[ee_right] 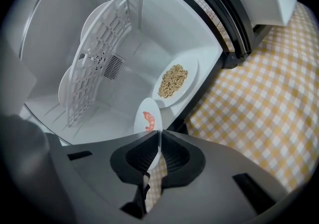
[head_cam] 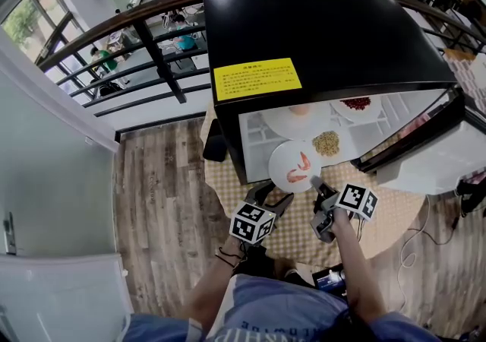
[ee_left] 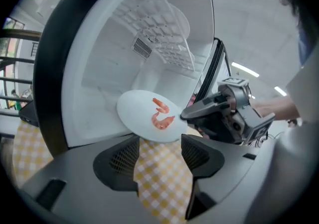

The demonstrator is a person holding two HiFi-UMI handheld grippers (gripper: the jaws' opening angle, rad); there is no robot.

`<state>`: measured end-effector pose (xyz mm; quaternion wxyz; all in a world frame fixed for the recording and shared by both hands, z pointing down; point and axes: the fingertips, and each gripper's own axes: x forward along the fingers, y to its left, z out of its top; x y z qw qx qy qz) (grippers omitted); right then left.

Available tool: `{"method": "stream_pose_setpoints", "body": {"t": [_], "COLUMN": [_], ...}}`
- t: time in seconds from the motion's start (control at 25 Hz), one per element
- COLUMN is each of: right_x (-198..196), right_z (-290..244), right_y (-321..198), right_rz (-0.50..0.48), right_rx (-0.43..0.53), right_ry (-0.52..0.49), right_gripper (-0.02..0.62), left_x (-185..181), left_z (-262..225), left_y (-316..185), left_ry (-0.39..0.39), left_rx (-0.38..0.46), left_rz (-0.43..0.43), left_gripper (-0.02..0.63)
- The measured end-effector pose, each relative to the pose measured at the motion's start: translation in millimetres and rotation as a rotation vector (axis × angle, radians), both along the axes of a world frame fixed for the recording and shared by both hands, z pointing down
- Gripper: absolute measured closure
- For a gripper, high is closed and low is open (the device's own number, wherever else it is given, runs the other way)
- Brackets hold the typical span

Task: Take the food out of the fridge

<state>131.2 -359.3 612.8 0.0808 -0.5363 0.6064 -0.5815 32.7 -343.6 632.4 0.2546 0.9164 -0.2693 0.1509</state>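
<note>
A white plate with shrimps juts out at the mouth of the black fridge. My right gripper is shut on the plate's right rim. In the right gripper view the plate shows edge-on, pinched between the jaws of the right gripper. My left gripper stands open just below the plate's near edge. In the left gripper view the plate hangs above and beyond the wide gap of the left gripper, untouched by its pads, while the right gripper holds its right edge.
Inside the fridge lie a plate of grain, a plate of red food and another white plate. A white wire shelf stands in the cavity. The fridge door hangs open to the right. Yellow checked cloth covers the table.
</note>
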Motion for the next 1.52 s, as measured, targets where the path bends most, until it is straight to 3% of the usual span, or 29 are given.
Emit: {"method": "stream_pose_setpoints", "body": {"t": [0.12,0.36,0.56,1.04,1.52], "right_x": [1,-2,1,9,23], "right_z": [2,6,1,-39,-79], "right_y": [3,9,14,41,82], "right_rz": [-0.005,-0.040,-0.029,0.019,0.028], "right_rx": [-0.012,-0.023,-0.014,0.076,0.136], "right_ry": [-0.004,0.018,0.031,0.017,0.010], "right_gripper": [0.563,0.563,0.563,0.563,0.563], "left_x": [2,-4,0,5,14], "left_z": [-8,-2,-3,-45,-93], "left_y": [0,-18,-13,9,48], "left_ry": [0.099,0.180,0.081,0.134,0.133], "left_rx": [-0.054,-0.168,-0.080,-0.029,0.049], "left_rz": [-0.024,-0.177,-0.129,-0.117,-0.093], "left_gripper": [0.328,0.337,0.344,0.344,0.344]}}
